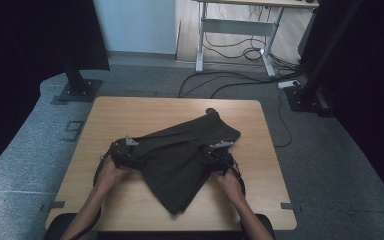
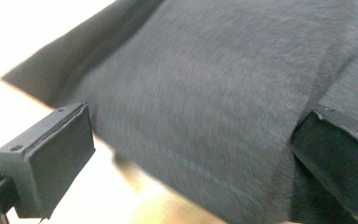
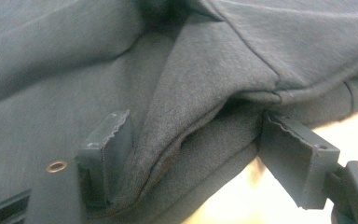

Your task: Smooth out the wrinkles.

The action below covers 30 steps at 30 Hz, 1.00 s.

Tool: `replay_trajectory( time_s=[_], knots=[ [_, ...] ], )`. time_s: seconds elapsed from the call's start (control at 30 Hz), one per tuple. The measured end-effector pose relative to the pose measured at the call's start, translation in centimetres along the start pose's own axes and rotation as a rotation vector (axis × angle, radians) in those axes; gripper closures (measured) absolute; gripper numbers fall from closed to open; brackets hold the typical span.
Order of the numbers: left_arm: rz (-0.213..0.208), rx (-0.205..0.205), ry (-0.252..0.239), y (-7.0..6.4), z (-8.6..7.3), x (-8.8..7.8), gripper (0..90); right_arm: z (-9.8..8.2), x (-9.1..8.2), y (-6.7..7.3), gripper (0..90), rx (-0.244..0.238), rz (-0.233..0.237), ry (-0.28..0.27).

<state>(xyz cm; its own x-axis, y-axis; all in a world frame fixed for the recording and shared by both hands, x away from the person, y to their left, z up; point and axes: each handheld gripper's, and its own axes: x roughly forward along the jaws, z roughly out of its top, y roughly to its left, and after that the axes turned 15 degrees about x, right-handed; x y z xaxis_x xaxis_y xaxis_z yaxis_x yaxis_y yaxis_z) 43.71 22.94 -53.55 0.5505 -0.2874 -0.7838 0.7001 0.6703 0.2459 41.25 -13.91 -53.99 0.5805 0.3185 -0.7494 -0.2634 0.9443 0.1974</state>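
**Currently: dark garment, fold partly made**

Item one, the dark garment [image 1: 182, 155]: it lies near the middle of the wooden table [image 1: 130, 112], bunched and slanted, one narrow end pointing toward the table's far edge, a wider flap hanging toward the near edge. I judge the folding barely half done; the cloth is neither flat nor squared, and smoothing and at least one more fold remain.

Item two, the left gripper [image 1: 125, 150]: at the garment's left edge. In the left gripper view its jaws stand wide with cloth [image 2: 205, 116] spanning the gap, pads not pressing.

Item three, the right gripper [image 1: 219, 152]: at the garment's right edge. In the right gripper view a thick fold [image 3: 191, 126] sits between parted jaws, one pad touching, no clamp.

The high view gives the garment's whole outline; the gripper views give seams and layered edges.
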Motion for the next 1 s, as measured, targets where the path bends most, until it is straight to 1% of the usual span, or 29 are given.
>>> replay_trajectory(
  time_s=[0.07, 0.13, 0.2, 0.23, 0.27, 0.33, 0.37, 0.4, 0.43, 0.47, 0.5, 0.53, 0.57, 0.6, 0.63, 0.7, 0.77, 0.8, 0.83, 0.87, 0.9, 0.97, 1.0],
  knots=[
    [-0.011, -0.016, -0.016, 0.9, -0.1, 0.5, 0.0, -0.6, -0.5, 0.9, 26.2, 0.006, -0.013, 0.004],
    [-0.016, -0.019, -0.027, 1.3, -0.1, 0.6, 0.0, -1.0, -0.9, 1.3, 26.1, 0.009, -0.015, 0.011],
    [-0.006, -0.004, -0.028, 1.3, -0.1, 0.4, 0.0, -0.9, -1.4, 1.2, 25.9, 0.021, 0.013, 0.031],
    [0.003, -0.007, -0.025, 1.2, -0.2, 0.2, 0.0, -0.8, -1.8, 1.0, 26.3, 0.03, 0.032, 0.033],
    [0.023, -0.015, -0.025, 1.1, -0.2, -0.3, 0.0, -0.7, -2.5, 0.8, 26.5, 0.032, 0.053, 0.03],
    [0.058, -0.042, -0.037, 0.7, -0.5, -1.5, 0.0, -0.2, -4.0, 0.5, 26.2, 0.015, 0.076, 0.023],
    [0.062, -0.081, -0.061, 0.4, -0.7, -2.3, 0.0, 0.1, -4.8, 0.3, 26.0, -0.002, 0.079, 0.01],
    [0.058, -0.107, -0.075, 0.1, -0.8, -2.8, 0.0, 0.8, -5.7, 0.0, 25.8, -0.018, 0.08, -0.009],
    [0.045, -0.132, -0.093, -0.4, -1.0, -3.5, 0.1, 1.3, -6.1, -0.2, 25.7, -0.024, 0.08, -0.021],
    [0.044, -0.138, -0.095, -0.8, -1.1, -3.7, 0.0, 2.2, -6.6, -0.5, 25.7, -0.025, 0.077, -0.039],
    [0.055, -0.138, -0.093, -1.5, -1.1, -4.1, 0.0, 2.8, -6.7, -0.7, 25.7, -0.026, 0.075, -0.052],
    [0.054, -0.136, -0.095, -1.9, -1.1, -4.2, 0.0, 3.9, -6.8, -1.0, 25.2, -0.034, 0.08, -0.074],
    [0.047, -0.136, -0.096, -2.4, -1.1, -4.2, 0.0, 4.5, -6.5, -1.2, 23.3, -0.037, 0.084, -0.076],
    [0.045, -0.137, -0.09, -3.2, -0.9, -4.1, 0.0, 5.4, -6.0, -1.4, 21.3, -0.043, 0.084, -0.062],
    [0.043, -0.134, -0.084, -3.5, -0.8, -4.0, 0.0, 6.5, -4.7, -1.6, 21.4, -0.055, 0.083, -0.049],
    [0.047, -0.124, -0.065, -4.3, -0.7, -3.5, 0.0, 7.5, -3.2, -1.8, 21.3, -0.07, 0.069, -0.062],
    [0.05, -0.11, -0.035, -4.9, -0.7, -2.6, 0.0, 8.4, -1.0, -2.2, 21.0, -0.089, 0.054, -0.057],
    [0.054, -0.107, -0.019, -5.0, -0.8, -2.2, 0.0, 8.8, 0.2, -2.3, 21.0, -0.083, 0.05, -0.047],
    [0.054, -0.115, -0.023, -5.1, -1.0, -1.9, 0.0, 9.0, 1.2, -2.5, 21.1, -0.083, 0.048, -0.04],
    [0.052, -0.127, -0.028, -5.0, -1.1, -1.9, 0.0, 9.1, 2.5, -2.6, 21.3, -0.095, 0.038, -0.027],
    [0.059, -0.133, -0.026, -4.9, -1.1, -1.8, 0.0, 9.1, 3.1, -2.6, 21.5, -0.102, 0.027, -0.016],
    [0.074, -0.123, -0.024, -4.8, -1.3, -1.7, 0.0, 8.9, 4.4, -2.7, 22.8, -0.134, 0.004, 0.01],
    [0.075, -0.126, -0.025, -4.6, -1.4, -1.6, 0.0, 8.6, 4.9, -2.7, 23.7, -0.149, -0.007, 0.025]
  ],
)
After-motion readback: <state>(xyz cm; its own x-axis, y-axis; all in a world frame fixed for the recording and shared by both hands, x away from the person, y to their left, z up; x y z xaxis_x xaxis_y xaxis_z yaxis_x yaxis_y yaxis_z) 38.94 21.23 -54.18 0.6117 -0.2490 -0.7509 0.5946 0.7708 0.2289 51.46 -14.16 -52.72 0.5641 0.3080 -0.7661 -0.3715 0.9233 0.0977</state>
